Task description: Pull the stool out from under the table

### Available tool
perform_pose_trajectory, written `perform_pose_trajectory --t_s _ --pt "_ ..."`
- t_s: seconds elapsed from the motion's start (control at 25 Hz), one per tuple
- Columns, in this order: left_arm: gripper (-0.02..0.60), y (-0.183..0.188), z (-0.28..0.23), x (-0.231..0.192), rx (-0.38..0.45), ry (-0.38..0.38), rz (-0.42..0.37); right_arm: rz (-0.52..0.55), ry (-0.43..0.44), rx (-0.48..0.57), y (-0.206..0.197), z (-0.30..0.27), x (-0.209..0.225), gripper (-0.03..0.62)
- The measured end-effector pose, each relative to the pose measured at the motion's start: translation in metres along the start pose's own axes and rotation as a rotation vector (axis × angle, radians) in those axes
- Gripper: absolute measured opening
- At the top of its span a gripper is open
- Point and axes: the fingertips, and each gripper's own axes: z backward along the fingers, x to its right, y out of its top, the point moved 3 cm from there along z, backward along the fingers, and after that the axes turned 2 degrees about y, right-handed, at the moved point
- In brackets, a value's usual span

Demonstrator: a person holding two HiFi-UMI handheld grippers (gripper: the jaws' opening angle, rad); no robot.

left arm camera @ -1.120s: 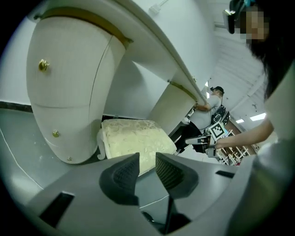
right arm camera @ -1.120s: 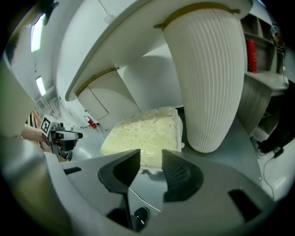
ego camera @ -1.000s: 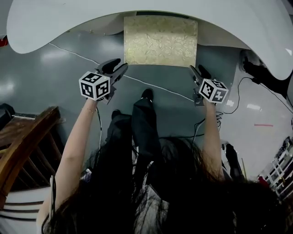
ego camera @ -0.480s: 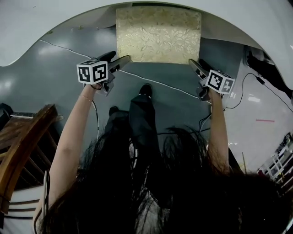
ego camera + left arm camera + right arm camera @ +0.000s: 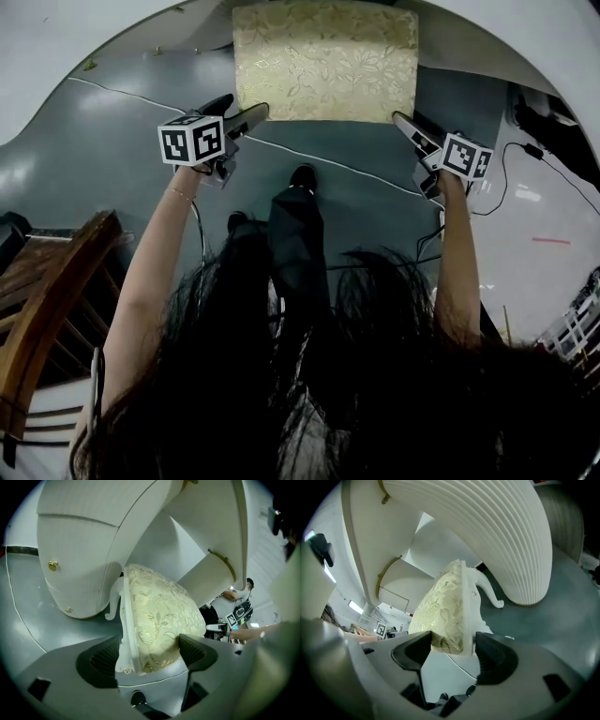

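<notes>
The stool (image 5: 324, 58) has a gold leaf-patterned cushion on a white frame and stands half under the white table (image 5: 56, 56). My left gripper (image 5: 253, 114) is at its near left corner and my right gripper (image 5: 403, 120) at its near right corner. In the left gripper view the stool's corner (image 5: 159, 611) lies between the jaws of the left gripper (image 5: 150, 651), which are opening, with a gap at the frame side. The right gripper view shows the other corner (image 5: 445, 606) between the wide jaws of the right gripper (image 5: 452, 651), whose pads do not press on it.
A thin cable (image 5: 356, 173) runs across the grey floor in front of the stool. The person's legs and shoe (image 5: 302, 176) stand between the arms. A wooden chair (image 5: 47, 291) is at the lower left. The table's white ribbed base (image 5: 511, 550) rises beside the stool.
More of the cushion shows beyond the table's edge than a second ago. Both grippers have stayed at its near corners.
</notes>
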Motion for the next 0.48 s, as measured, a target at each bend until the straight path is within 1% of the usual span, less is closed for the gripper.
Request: perform_pose_trajectory --t_s 0.08,0.16,0.2,0.28,0.32,0.48 --pt "0.385 -0.0059 -0.0021 -0.0032 -0.015 -0.041 0.083 -0.004 -0.007 0.022 -0.0013 0.0010 -0.0014 0.290" --pt "0.383 -0.0109 -0.0044 -0.0029 -0.027 -0.116 0.169 -0.009 -0.011 0.047 -0.0032 0.0031 -0.0031 0.290" --pt "0.383 -0.0117 -0.0058 -0.0021 -0.029 -0.152 0.196 -0.012 -0.014 0.061 -0.0035 0.0044 -0.0037 0.290" --pt "0.381 -0.0108 -0.0072 -0.0008 -0.021 -0.196 0.217 -0.017 -0.022 0.088 -0.0030 0.0057 -0.0051 0.288" --pt "0.380 -0.0101 -0.0066 -0.0006 -0.012 -0.201 0.220 -0.019 -0.027 0.098 -0.0029 0.0056 -0.0059 0.288" --pt "0.365 -0.0103 -0.0025 0.0005 0.034 -0.170 0.219 -0.022 -0.059 0.115 -0.0038 0.0052 -0.0068 0.287"
